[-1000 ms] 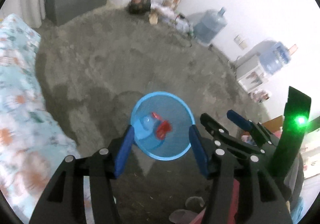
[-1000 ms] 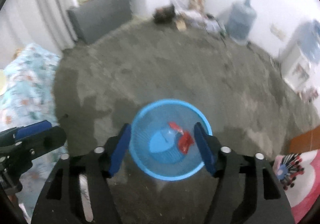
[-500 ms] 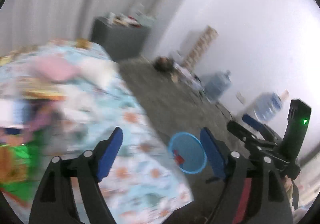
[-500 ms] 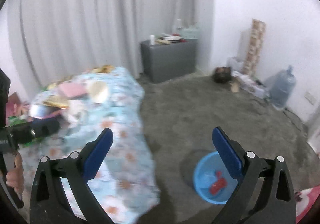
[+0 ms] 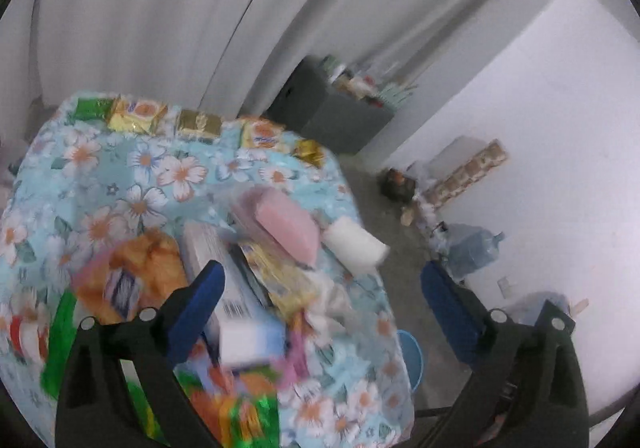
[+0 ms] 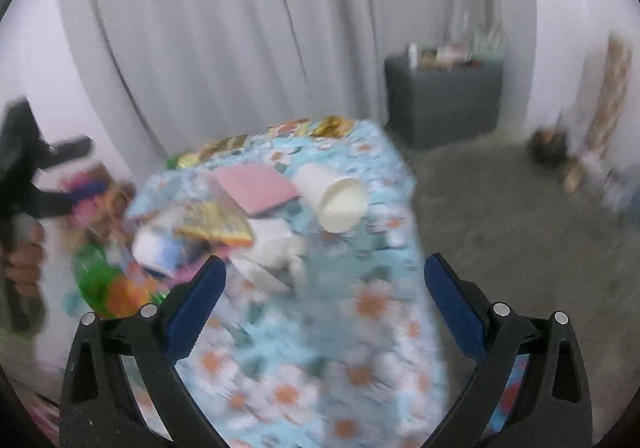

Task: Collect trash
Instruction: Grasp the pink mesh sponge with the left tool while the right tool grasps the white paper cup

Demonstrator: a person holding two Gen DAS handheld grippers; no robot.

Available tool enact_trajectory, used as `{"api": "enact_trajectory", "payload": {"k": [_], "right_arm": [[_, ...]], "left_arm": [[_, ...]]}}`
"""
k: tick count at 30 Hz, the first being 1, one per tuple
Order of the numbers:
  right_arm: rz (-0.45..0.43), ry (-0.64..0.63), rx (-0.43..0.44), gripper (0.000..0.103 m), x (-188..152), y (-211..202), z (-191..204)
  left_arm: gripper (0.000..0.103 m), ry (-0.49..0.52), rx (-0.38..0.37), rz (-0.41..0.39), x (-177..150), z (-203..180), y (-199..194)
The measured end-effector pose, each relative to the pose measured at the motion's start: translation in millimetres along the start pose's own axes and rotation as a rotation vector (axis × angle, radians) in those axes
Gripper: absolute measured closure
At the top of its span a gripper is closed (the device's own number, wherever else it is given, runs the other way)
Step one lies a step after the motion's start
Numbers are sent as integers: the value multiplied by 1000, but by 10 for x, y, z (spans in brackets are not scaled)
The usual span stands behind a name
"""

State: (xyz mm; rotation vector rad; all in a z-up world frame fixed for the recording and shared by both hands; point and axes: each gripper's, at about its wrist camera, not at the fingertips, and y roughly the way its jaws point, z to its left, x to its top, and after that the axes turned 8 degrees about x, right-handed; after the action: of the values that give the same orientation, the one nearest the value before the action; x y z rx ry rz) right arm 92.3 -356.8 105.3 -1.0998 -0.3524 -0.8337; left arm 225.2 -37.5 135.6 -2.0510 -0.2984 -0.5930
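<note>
A table with a blue floral cloth (image 5: 120, 184) (image 6: 304, 360) holds a pile of trash: a pink sponge-like block (image 5: 286, 226) (image 6: 256, 186), a white paper cup on its side (image 5: 354, 246) (image 6: 338, 198), a yellow wrapper (image 5: 284, 282) (image 6: 214, 226), a white box (image 5: 224, 280) and green wrappers (image 5: 248, 420). My left gripper (image 5: 322, 304) is open and empty above the pile. My right gripper (image 6: 324, 300) is open and empty over the cloth. The blue bin (image 5: 412, 358) shows partly past the table's edge.
Snack packets (image 5: 138, 114) line the table's far edge. A grey cabinet (image 6: 444, 104) stands by the white curtain. Water jugs (image 5: 472, 252) and clutter sit along the right wall on the grey floor. The left gripper's handle and hand (image 6: 24, 184) show at left.
Both grippers swung up and left from over the blue bin to the cluttered table. Both stayed open and empty.
</note>
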Motion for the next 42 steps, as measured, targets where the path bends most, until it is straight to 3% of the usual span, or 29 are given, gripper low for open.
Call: {"api": "enact_trajectory", "payload": {"k": [4,7,11,15,21,26,36,42], "right_arm": [[31,157,131,17,222,343,-236],[47,230,176,27,292,571,-340],[76,293,202,39,349,845,-472],[99,328,221,48,352,1022,-568],[110,359,243,59,323,1179,-687],[115,379,262,71,303,1240,-757],[106,385,303,96,285,1198,-782],[76,363,307,101,342,1126,-722]], "left_arm": [[8,17,85,106,395,19,618],[20,0,124,184,541,75,1061],[35,-13,154,263,571,137,1506],[40,-19,168,320,544,170,1734],[47,-55,178,358,543,252,1902],[63,-57,153,366,544,228,1925],[71,-26,164,330,537,138,1889],[76,8,149,293,533,63,1755]]}}
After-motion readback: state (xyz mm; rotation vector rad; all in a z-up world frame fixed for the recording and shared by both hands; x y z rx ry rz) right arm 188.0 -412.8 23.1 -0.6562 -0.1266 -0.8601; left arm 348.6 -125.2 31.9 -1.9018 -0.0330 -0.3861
